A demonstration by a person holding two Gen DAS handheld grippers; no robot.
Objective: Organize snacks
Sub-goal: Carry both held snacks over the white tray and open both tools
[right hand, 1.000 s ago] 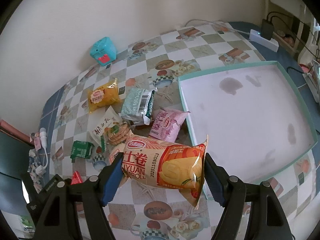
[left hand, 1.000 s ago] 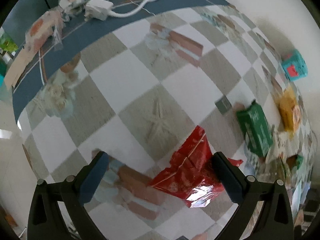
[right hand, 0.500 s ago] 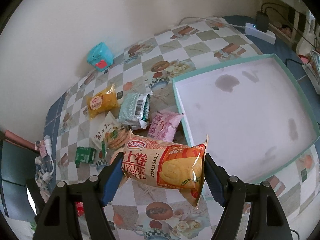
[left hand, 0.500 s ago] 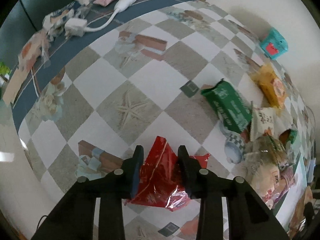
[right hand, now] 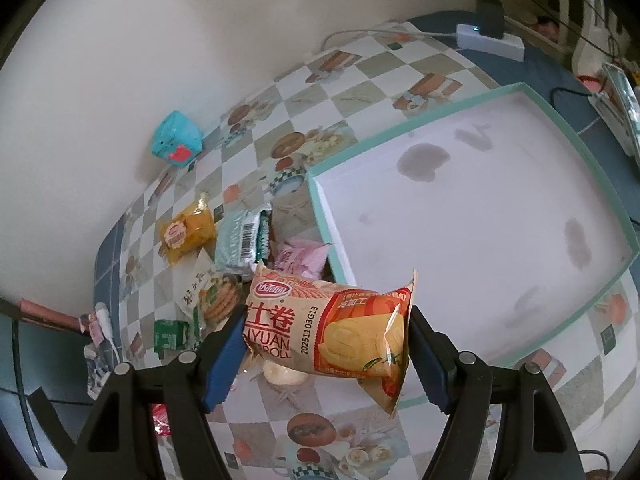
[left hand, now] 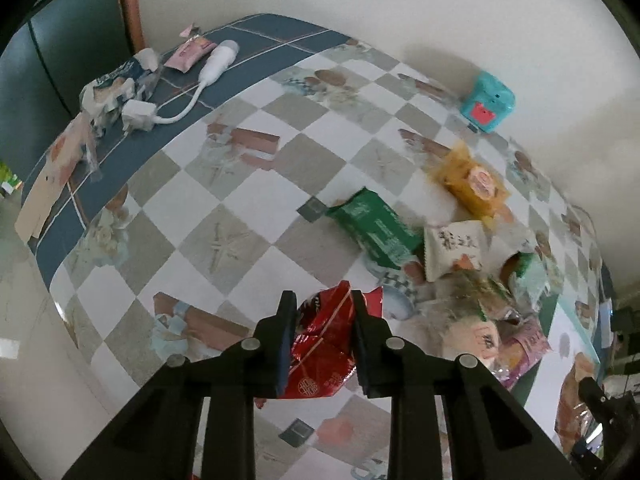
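A crumpled red packet [left hand: 320, 346] is pinched by the left gripper [left hand: 323, 338]; a roll pack [right hand: 328, 328] printed "2025I103G13" and "ROLL" is clamped by the right gripper [right hand: 326, 354].

Left wrist view: looks down along its fingers, close over the checkered tablecloth [left hand: 248, 184].
Right wrist view: higher, fingers facing the tray [right hand: 472, 236].
Shared: probably the same teal box [left hand: 486, 106] [right hand: 176, 144], beyond both fingers.
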